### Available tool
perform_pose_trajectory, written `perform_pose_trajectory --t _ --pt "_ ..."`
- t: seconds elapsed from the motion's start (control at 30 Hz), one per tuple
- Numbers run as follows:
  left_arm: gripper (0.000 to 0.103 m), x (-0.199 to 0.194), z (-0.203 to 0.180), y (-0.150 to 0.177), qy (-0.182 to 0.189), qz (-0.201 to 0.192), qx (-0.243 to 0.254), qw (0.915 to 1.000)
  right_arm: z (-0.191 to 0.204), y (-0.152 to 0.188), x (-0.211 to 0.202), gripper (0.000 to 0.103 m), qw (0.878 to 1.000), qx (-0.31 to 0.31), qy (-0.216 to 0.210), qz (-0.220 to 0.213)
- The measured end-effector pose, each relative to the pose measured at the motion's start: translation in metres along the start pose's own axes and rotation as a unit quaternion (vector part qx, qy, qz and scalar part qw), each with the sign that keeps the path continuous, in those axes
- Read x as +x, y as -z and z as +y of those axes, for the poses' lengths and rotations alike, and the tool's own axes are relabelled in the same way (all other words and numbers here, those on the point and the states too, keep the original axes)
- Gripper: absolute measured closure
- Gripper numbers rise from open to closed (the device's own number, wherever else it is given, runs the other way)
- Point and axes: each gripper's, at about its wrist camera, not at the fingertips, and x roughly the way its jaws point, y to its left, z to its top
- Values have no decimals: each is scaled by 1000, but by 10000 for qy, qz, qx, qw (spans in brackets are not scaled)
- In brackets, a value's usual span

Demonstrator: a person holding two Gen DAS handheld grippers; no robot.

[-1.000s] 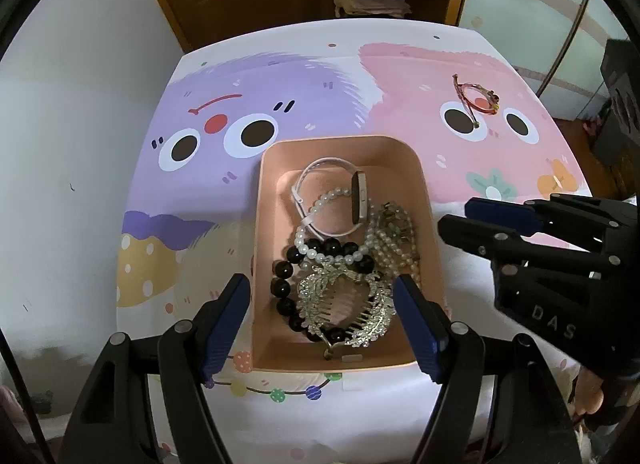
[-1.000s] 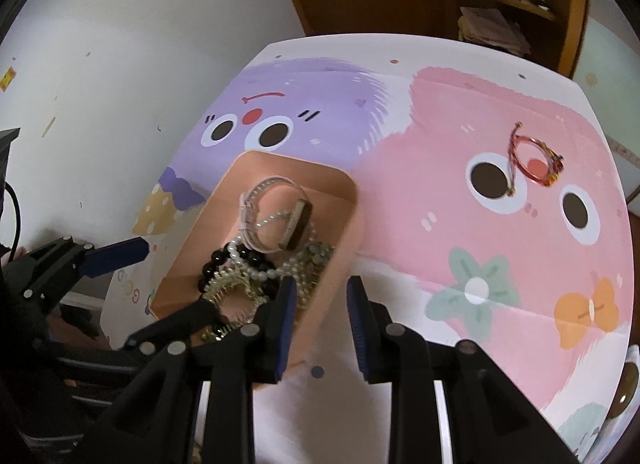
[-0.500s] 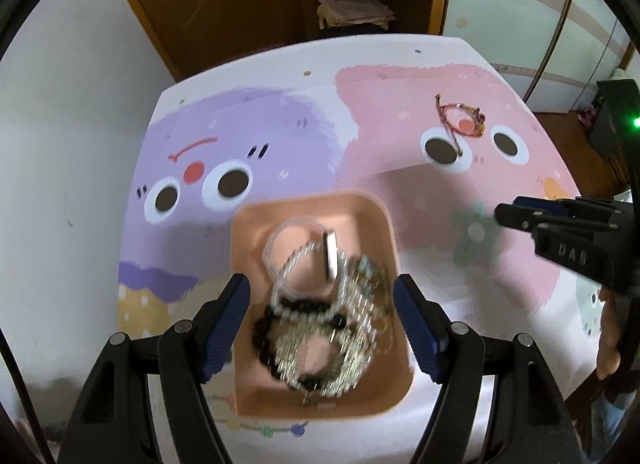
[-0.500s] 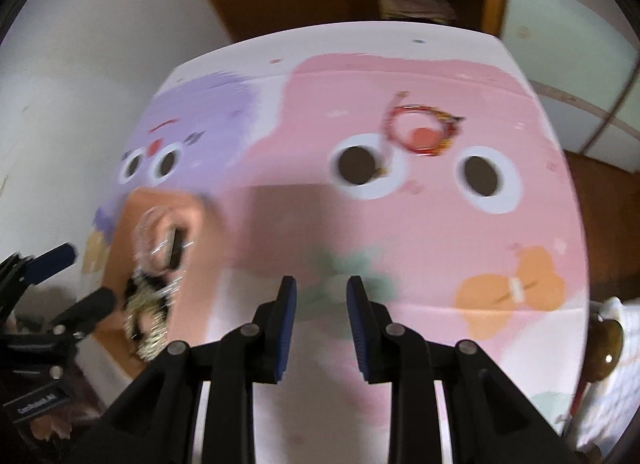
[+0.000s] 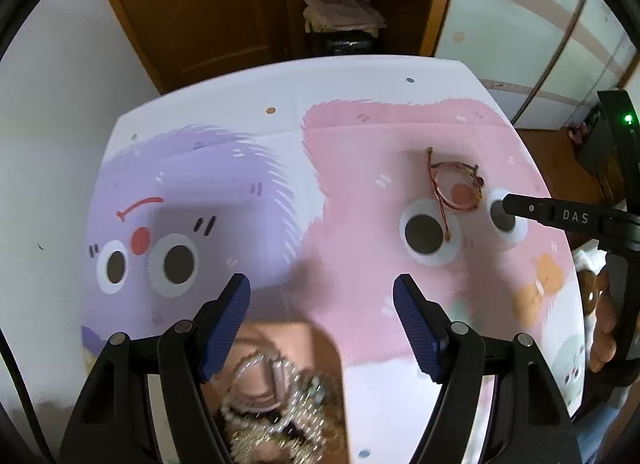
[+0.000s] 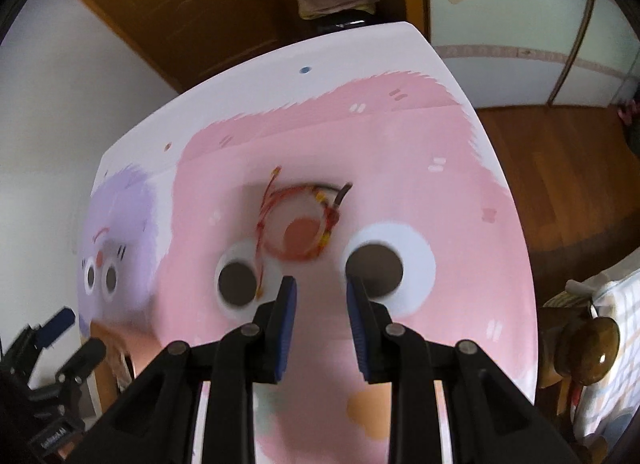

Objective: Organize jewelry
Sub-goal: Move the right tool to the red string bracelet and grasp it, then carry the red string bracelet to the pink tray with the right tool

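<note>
While the red cord bracelet [image 6: 298, 221] is lying flat on the pink part of the tablecloth [image 6: 460, 167], the right gripper [image 6: 320, 324] is held near it, parted and empty; the left gripper [image 5: 322, 328] is spread wide above the pink tray [image 5: 316, 344] of jewelry

Soft even light, fisheye warp, motion blur.
</note>
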Motion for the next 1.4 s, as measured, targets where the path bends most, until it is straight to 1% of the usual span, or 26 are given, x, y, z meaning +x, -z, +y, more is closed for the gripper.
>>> perform_pose_trajectory --t 0.13,0.27,0.4,0.53,0.7,0.77,0.83,0.93,1.13,1.33,1.4 --pt "31 20 0 -8 208 230 -204 9993 -2 -17 18 77 9997 146 55 171" --pt "31 33 -3 -8 199 324 -223 9990 -4 -23 29 77 9988 387 -78 273" --pt "31 37 -1 -8 222 353 -261 9988 -4 -27 36 77 9977 582 -150 305" --pt "31 39 1 -8 241 365 -274 9987 4 -28 45 77 9976 586 90 351" --pt "31 39 1 -9 288 365 -289 9985 15 -28 48 78 9974 482 465 260" --pt "31 39 1 -9 310 358 -293 9984 22 -27 50 86 9962 371 749 230" --pt "31 38 0 -9 330 346 -285 9984 27 -25 51 88 9948 233 974 183" --pt "31 38 0 -9 329 332 -275 9985 30 -22 52 93 9939 179 1077 144" --pt "31 35 3 -7 268 295 -288 9988 27 -11 49 94 9964 218 804 175" --pt "31 29 9 -1 240 273 -374 9986 23 4 32 94 9980 231 574 135" --pt "31 26 11 3 243 254 -397 9986 29 10 23 94 9985 193 511 86"
